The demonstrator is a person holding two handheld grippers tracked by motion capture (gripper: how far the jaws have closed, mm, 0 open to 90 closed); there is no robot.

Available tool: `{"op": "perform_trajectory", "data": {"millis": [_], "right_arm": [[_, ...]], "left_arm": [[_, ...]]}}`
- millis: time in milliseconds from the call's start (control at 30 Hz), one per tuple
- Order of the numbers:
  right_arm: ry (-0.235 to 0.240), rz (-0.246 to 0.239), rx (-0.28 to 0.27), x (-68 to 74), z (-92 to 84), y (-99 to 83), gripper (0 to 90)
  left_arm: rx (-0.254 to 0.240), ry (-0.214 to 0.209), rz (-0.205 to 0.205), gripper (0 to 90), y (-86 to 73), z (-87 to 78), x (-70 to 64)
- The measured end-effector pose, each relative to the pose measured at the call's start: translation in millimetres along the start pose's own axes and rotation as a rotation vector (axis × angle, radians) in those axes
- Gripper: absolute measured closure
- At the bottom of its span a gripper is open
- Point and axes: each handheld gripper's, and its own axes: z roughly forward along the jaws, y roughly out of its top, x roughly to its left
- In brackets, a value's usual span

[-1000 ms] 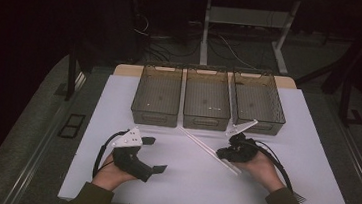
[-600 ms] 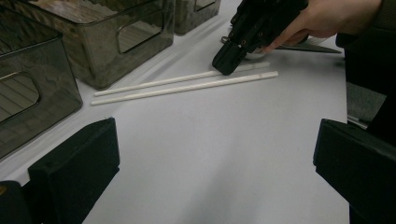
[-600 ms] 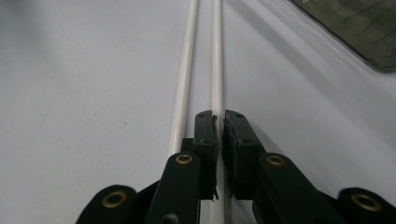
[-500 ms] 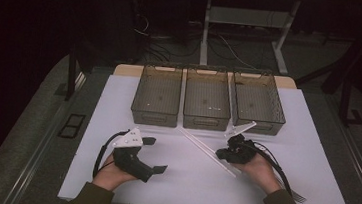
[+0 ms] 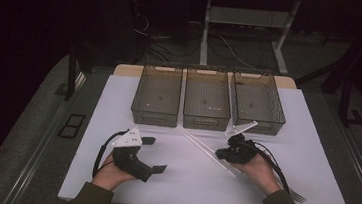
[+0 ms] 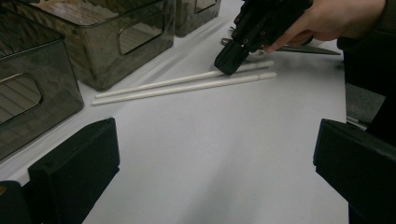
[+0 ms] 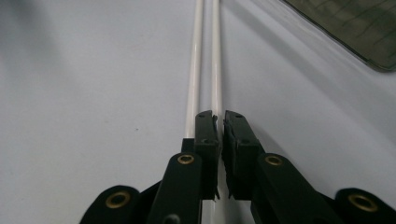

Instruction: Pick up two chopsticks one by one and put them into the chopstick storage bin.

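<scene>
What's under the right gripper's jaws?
Two white chopsticks lie side by side on the white table. The right gripper is shut on one; the jaws hide the near ends.

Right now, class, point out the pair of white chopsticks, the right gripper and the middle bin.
white chopsticks (image 6: 187, 84), left gripper view, mid-shaft.
right gripper (image 7: 220, 122), right gripper view, between the jaw tips.
middle bin (image 5: 205, 120), high view, near wall.

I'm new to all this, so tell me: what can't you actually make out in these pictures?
- Right claw, right gripper view: its tips hide where they meet the white sticks, so which stick they pinch is unclear.
- Fork, high view: the person's sleeve covers most of it.
- Bins, high view: contents too small.
</scene>
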Motion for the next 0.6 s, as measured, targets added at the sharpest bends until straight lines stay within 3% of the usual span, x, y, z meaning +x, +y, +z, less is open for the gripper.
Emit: {"op": "perform_trajectory", "data": {"millis": [600], "right_arm": [[0.047,0.039,-0.092,-3.4,-27.1,-0.6,84.5]], "left_arm": [[-0.008,-0.001,0.002,0.0,0.3,-0.8,0.0]]}}
